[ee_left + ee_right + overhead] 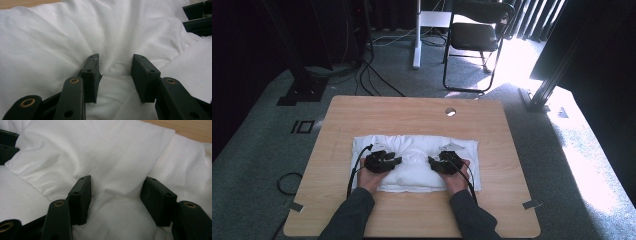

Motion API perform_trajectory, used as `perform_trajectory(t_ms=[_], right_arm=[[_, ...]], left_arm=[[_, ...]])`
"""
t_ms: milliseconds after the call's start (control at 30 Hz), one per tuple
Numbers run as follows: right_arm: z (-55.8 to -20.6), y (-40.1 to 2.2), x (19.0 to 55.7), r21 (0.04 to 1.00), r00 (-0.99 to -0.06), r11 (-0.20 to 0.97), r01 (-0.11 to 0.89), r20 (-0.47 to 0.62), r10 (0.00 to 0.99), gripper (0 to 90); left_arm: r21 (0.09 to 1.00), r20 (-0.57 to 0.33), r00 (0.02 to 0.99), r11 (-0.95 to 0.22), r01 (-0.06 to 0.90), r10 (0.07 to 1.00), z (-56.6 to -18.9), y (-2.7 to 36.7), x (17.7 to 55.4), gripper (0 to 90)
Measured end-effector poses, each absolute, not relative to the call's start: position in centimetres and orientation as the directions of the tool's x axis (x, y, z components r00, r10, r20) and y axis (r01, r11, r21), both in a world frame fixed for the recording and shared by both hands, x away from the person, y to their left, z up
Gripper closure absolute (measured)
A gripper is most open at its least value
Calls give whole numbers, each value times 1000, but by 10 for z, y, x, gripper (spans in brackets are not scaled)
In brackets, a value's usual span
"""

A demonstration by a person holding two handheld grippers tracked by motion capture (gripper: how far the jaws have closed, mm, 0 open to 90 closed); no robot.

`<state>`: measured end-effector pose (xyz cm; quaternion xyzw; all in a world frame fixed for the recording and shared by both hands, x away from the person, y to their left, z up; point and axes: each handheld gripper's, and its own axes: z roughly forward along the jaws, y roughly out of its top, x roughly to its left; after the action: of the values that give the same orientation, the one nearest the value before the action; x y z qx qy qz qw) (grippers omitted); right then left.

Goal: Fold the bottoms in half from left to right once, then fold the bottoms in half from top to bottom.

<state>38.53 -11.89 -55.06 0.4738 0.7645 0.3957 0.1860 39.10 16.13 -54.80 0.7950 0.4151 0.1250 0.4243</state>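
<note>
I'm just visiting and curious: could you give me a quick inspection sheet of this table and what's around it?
Surface: wooden table, with a round hole near the far edge.
Job's things: white cloth, rumpled and bunched, in the table's middle.
Clutter: nothing seen.
Grippers: left gripper and right gripper down on the cloth, jaws apart, fabric bulging between them.
Cables: a black cable trails from the left gripper; floor cables beyond the table.
Surroundings: folding chair, grey carpet, sunlight patch.
</note>
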Motion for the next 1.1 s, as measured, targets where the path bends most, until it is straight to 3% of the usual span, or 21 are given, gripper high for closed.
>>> perform_trajectory(t_ms=[233, 367, 467, 767, 900, 1100], right_arm=[[-550, -114, 397, 779, -457, 215, 589, 102, 884, 411], [-550, -116, 398, 779, -464, 208, 592, 118, 878, 410], [-551, -117, 399, 781, -467, 206, 590, 122, 876, 410], [-551, -117, 398, 782, -469, 205, 589, 123, 875, 410], [-551, -117, 399, 782, -473, 205, 589, 127, 872, 410], [-552, -119, 399, 784, -477, 203, 587, 132, 869, 409]], left_arm=[[770, -128, 587, -292, 567, 800, -539, 162, 406, 574], [805, -135, 507, -204, 557, 851, -519, 177, 396, 307], [811, -139, 434, -148, 565, 890, -511, 196, 386, 186], [716, -177, 330, -108, 689, 927, -537, 231, 384, 88], [704, -95, 275, -131, 698, 957, -542, 233, 388, 35], [678, -90, 224, -105, 728, 970, -550, 240, 391, 7]])
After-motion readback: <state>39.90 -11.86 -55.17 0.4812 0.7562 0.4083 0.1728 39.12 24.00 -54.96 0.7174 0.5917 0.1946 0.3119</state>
